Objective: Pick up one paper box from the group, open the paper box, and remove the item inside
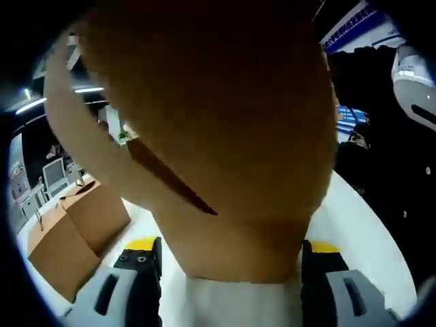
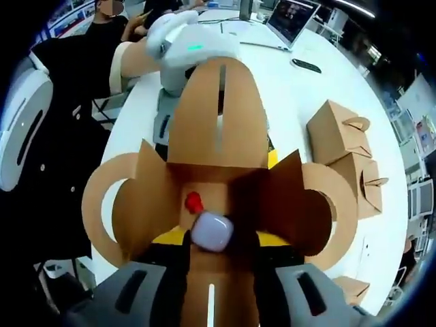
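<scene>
Above the white table (image 2: 320, 88), the opened paper box (image 2: 218, 184) sits clamped in the left gripper (image 1: 231, 262).
The right gripper (image 2: 214, 245) pinches a pale lilac item (image 2: 212, 231) at the box's mouth; spare boxes (image 2: 344, 153) stand nearby.

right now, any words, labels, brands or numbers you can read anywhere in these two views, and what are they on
None can be read.
Blue banner, upper right of the left gripper view: pale marks, too blurred to read.
Laptop screen on the white table: content too small to read.
Open paper box and closed paper boxes: plain brown, no print visible.
</scene>
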A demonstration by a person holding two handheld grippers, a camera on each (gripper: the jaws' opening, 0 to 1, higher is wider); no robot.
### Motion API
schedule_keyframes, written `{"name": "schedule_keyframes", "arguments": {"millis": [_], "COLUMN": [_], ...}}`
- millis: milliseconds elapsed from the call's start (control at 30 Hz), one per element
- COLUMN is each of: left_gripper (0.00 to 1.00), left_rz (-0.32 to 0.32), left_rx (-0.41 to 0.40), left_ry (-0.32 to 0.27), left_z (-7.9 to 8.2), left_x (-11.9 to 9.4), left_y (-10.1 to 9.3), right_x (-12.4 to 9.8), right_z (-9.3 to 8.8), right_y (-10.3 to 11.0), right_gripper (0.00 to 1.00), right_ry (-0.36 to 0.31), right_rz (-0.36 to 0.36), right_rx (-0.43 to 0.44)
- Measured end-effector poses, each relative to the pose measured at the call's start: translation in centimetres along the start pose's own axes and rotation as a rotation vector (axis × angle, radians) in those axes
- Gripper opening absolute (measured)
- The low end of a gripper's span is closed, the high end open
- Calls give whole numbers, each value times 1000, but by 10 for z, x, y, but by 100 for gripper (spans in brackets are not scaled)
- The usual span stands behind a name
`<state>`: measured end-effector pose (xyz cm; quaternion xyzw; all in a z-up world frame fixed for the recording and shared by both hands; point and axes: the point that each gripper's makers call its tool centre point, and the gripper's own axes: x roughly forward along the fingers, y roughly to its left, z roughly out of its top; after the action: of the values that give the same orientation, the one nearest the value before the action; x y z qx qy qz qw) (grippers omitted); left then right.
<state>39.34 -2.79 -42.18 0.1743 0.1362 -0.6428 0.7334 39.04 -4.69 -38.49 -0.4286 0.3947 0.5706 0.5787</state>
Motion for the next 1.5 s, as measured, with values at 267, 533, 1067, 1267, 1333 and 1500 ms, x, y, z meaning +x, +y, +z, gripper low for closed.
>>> {"name": "schedule_keyframes", "arguments": {"millis": [267,533,1067,1267,1333,1500], "left_gripper": [74,74,73,73,73,74], "left_rz": [0,12,26,25,25,28], "left_rx": [2,27,31,34,32,23], "left_ry": [10,21,29,26,24,24], "left_z": [-4,-4,-6,-5,-4,-3], "left_x": [0,-1,1,3,4,5], "left_y": [-2,-2,-2,-2,-2,-2], "right_x": [14,31,49,50,50,63], "right_z": [1,-10,-18,-21,-22,-23], "right_y": [11,13,16,20,19,20], "right_gripper": [41,42,39,37,36,35], "right_ry": [19,81,151,169,163,147], "right_rz": [39,38,15,38,41,15], "right_rx": [-19,5,164,234,258,275]}}
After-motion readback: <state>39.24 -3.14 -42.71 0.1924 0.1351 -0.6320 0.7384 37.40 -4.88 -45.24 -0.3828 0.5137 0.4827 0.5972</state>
